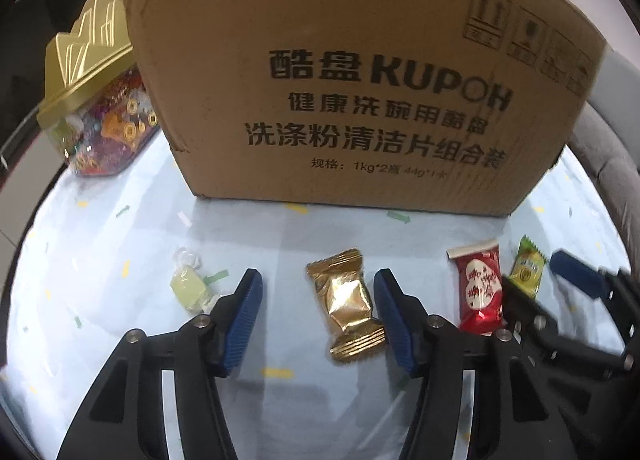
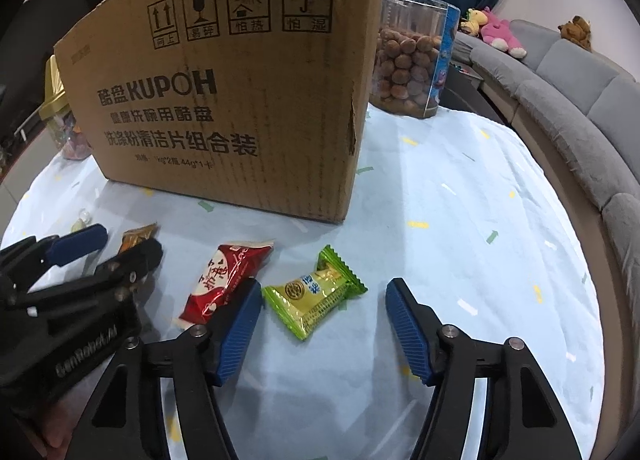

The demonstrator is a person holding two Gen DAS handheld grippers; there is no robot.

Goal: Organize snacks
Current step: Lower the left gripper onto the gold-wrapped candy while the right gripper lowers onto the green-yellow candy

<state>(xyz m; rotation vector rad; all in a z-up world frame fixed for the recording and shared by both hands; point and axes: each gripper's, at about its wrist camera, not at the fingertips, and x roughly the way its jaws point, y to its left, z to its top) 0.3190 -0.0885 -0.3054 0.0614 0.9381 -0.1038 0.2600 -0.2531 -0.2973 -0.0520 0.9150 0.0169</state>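
On the pale blue patterned tablecloth [image 2: 460, 188] we see a big brown cardboard box [image 1: 360, 72] standing upright at the far side, printed with KUPOH and black characters. Left of the box stands a clear candy jar with a gold lid [image 1: 88, 72], partly hidden behind the box corner. Behind the box's right corner is a clear tub of round brown snacks [image 2: 408, 56]. A grey sofa [image 2: 580, 108] curves along the right edge, plush toys on it.

In front of the box we count four loose snacks in a row. The red packet [image 1: 480, 288] lies between the two grippers. The gold-wrapped candy [image 1: 348, 304] lies between the left gripper [image 1: 318, 292] fingers, its right side just beside the right pad, with a clear gap to the left pad; jaws spread, nothing pinched. The green-yellow packet [image 2: 316, 292] lies between the right gripper [image 2: 324, 300] fingers, close to the left pad and apart from the right pad; jaws spread, nothing pinched. The small pale yellow candy [image 1: 190, 284] sits just outside the left gripper's left finger.
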